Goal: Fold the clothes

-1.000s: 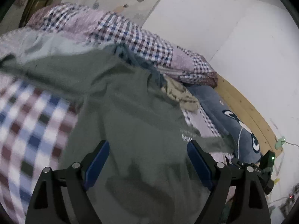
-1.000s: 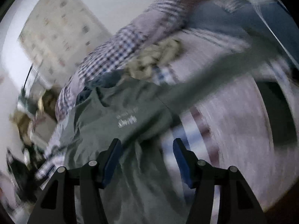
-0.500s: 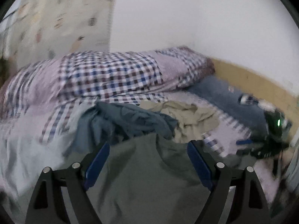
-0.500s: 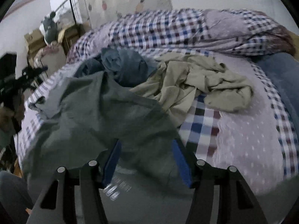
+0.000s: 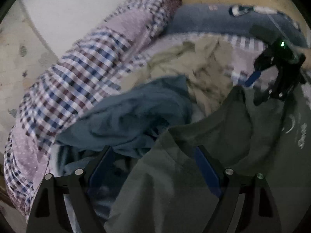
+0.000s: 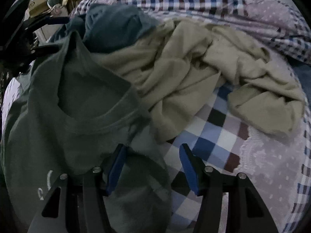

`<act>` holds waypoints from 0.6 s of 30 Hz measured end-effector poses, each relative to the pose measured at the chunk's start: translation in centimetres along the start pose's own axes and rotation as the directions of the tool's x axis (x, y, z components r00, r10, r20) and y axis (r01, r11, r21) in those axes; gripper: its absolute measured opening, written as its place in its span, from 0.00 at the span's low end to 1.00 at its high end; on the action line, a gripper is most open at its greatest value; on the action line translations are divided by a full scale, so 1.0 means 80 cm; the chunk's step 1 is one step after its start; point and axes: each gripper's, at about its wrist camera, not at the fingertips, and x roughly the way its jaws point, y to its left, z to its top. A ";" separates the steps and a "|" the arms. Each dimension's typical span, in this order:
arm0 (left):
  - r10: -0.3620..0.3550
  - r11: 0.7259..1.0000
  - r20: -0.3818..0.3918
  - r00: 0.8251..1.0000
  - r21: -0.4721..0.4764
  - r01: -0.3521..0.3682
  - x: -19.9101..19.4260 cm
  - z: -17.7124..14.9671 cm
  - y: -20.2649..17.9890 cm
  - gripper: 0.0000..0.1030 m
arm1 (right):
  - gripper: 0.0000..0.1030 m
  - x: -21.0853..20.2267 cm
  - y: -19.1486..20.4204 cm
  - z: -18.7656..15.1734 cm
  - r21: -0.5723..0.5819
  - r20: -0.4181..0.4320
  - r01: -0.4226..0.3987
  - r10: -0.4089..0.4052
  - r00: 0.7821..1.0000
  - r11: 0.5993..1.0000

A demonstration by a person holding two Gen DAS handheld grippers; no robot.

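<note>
Grey-green cotton t-shirt [image 6: 64, 104] is being spread over the bed, neck opening facing the heap of other clothes; white print is seen near its lower left edge. Left claw [image 5: 155, 167] is being held wide apart, blue pads clear of each other, shirt fabric lying between and beneath them, not pinched. Right claw [image 6: 151, 167] is likewise being held spread; its left blue pad [image 6: 115, 169] is sitting at the shirt's edge, the right one over bare sheet. No cloth is being gripped by either.

Crumpled beige garment [image 6: 204, 73] is lying just beside the shirt's collar, on the checked blue, maroon and white bedsheet [image 6: 213, 136]. Bunched teal-blue garment [image 6: 114, 27] is resting behind the shirt, touching both it and the beige one. Rolled checked quilt [image 5: 77, 73] is lying along the white wall [image 5: 81, 5]. Right claw is also visible in the left view at upper right [image 5: 250, 80], above the shirt's far edge.
</note>
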 end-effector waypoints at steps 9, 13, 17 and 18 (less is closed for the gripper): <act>0.027 0.998 0.036 0.999 -0.063 -0.025 0.005 -0.002 0.000 0.10 | 0.02 -0.017 0.013 0.011 -0.130 0.010 0.082 -0.082 0.997 0.988; 0.067 0.983 0.119 0.991 -0.181 -0.044 -0.026 0.000 0.034 0.09 | 0.02 -0.059 0.021 0.035 -0.184 0.106 0.254 -0.238 0.966 0.950; 0.179 0.949 0.165 0.970 -0.289 -0.126 -0.049 0.006 0.065 0.09 | 0.01 -0.095 0.036 0.091 -0.136 0.250 0.450 -0.409 0.878 0.883; 0.208 0.937 0.167 0.964 -0.316 -0.148 -0.053 0.008 0.071 0.09 | 0.02 -0.095 0.046 0.108 -0.121 0.276 0.500 -0.455 0.847 0.857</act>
